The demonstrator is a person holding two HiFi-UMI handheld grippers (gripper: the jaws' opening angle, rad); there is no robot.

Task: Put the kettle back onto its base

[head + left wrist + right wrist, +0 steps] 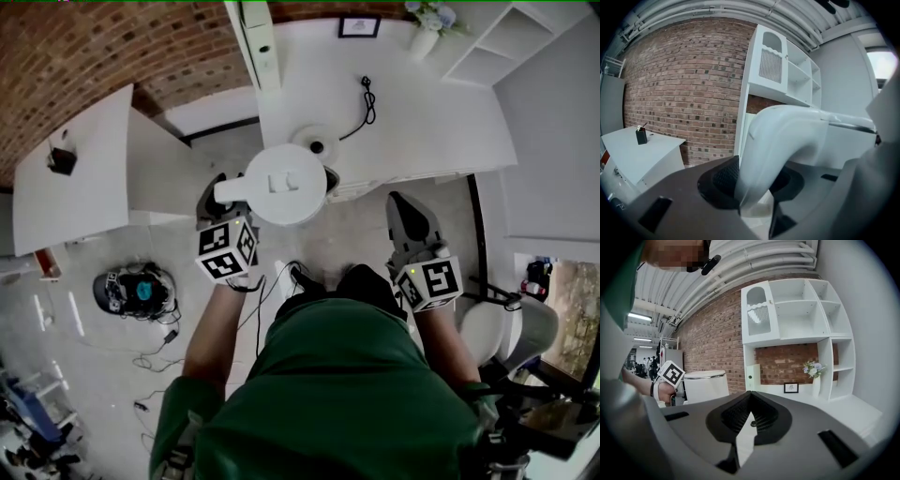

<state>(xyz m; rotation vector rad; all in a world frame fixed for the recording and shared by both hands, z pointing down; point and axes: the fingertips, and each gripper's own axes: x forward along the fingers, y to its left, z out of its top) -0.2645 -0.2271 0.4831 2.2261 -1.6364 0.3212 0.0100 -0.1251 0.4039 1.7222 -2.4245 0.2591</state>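
Note:
In the head view the white kettle (284, 185) hangs in the air at the front edge of the white table (431, 131), lid up, handle pointing left. My left gripper (214, 195) is shut on that handle. In the left gripper view the curved white handle (787, 136) fills the space between the dark pads (724, 176). The round white base (316, 142) lies on the table just beyond the kettle, its black cord (367, 98) trailing back. My right gripper (410, 214) hovers to the right of the kettle, shut and holding nothing (749, 416). It also sees the kettle (705, 385) at its left.
A vase of flowers (427, 28) and a small framed picture (360, 26) stand at the table's back by a white shelf unit (797, 319). A second white table (70, 187) with a dark holder (62, 159) stands left. Cables and a round device (139, 291) lie on the floor.

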